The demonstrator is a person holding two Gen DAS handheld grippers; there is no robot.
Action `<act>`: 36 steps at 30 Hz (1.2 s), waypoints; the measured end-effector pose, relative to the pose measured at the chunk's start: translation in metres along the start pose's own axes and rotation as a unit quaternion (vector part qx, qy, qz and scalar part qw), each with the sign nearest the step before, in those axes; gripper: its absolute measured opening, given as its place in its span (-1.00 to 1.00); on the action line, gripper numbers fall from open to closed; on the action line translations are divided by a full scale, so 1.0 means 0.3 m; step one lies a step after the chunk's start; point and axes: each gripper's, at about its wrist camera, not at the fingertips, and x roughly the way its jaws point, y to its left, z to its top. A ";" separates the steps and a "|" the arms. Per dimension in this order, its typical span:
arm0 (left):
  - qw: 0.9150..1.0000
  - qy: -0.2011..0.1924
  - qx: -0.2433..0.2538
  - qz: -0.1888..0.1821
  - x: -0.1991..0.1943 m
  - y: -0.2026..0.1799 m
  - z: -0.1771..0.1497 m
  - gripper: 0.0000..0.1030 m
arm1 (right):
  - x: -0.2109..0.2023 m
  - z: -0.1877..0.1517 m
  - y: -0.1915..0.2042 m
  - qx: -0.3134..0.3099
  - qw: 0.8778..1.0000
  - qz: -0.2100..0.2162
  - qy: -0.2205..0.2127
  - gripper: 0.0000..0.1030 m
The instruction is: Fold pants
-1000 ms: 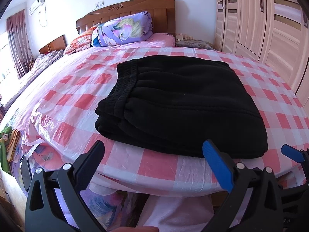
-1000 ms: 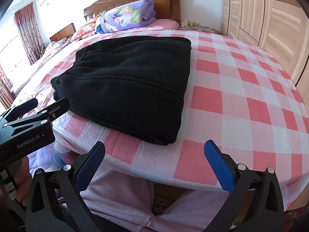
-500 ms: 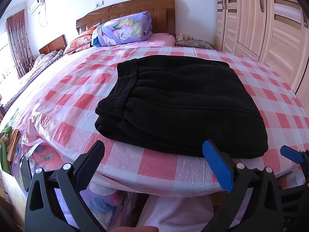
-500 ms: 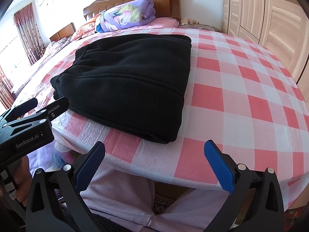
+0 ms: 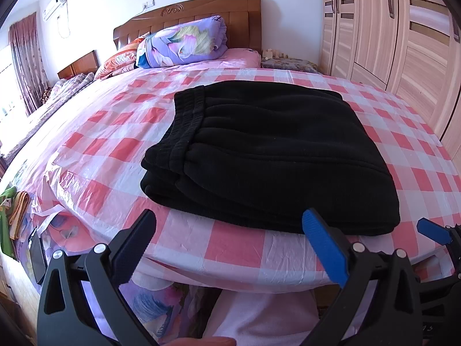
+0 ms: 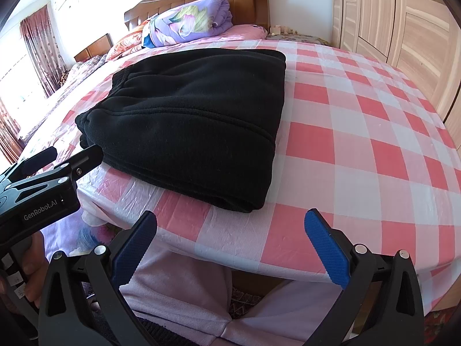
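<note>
From my remote station, I see the black fleece pants (image 5: 268,155) lying folded into a thick rectangle on the pink-and-white checked bedsheet (image 5: 115,150), close to the foot edge of the bed, elastic waistband toward the left. My left claw (image 5: 229,246) hangs just off that edge, fingers spread wide and gripping nothing, the near hem of the pants just ahead of it. My right claw (image 6: 230,246) is likewise spread and empty, off the bed's edge, with the folded bundle ahead and to its left; the checked sheet stretches bare to the right. In the right wrist view, the left claw's black body pokes in from the left, its tips near the bundle's waistband corner. A rolled purple floral quilt (image 5: 184,44) rests against the wooden headboard (image 5: 201,11), and a pale wood wardrobe (image 5: 403,28) lines the right wall.
</note>
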 end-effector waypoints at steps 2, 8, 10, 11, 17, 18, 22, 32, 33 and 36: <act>1.000 0.000 0.000 0.001 0.000 0.000 -0.001 0.97 | 0.001 -0.002 0.001 0.000 1.000 0.000 0.000 0.92; 1.000 0.000 0.000 0.000 0.000 0.002 0.000 0.97 | 0.004 -0.009 0.003 0.001 1.000 0.001 0.002 0.92; 1.000 0.001 0.000 0.000 0.000 0.001 0.001 0.97 | 0.004 -0.006 0.000 0.002 1.000 0.001 0.002 0.92; 1.000 0.001 0.000 0.000 0.000 0.002 0.001 0.97 | 0.005 -0.011 0.004 0.002 1.000 0.002 0.002 0.92; 1.000 0.001 0.000 0.000 0.000 0.003 0.000 0.97 | 0.005 -0.007 0.000 0.002 1.000 0.001 0.003 0.92; 1.000 0.001 0.000 0.000 0.000 0.002 0.001 0.97 | 0.004 -0.013 0.003 0.003 1.000 0.002 0.003 0.92; 1.000 0.001 0.000 0.000 0.000 0.004 0.000 0.97 | 0.006 -0.015 0.004 0.004 1.000 0.003 0.005 0.92; 1.000 0.001 0.000 -0.001 0.004 0.004 -0.006 0.97 | 0.006 -0.019 0.006 0.004 1.000 0.004 0.005 0.92; 1.000 0.002 0.000 0.000 0.004 0.004 -0.005 0.97 | 0.006 -0.019 0.006 0.004 1.000 0.004 0.005 0.92; 1.000 0.003 -0.001 -0.001 0.004 0.005 -0.007 0.97 | 0.005 -0.020 0.007 0.004 1.000 0.004 0.005 0.92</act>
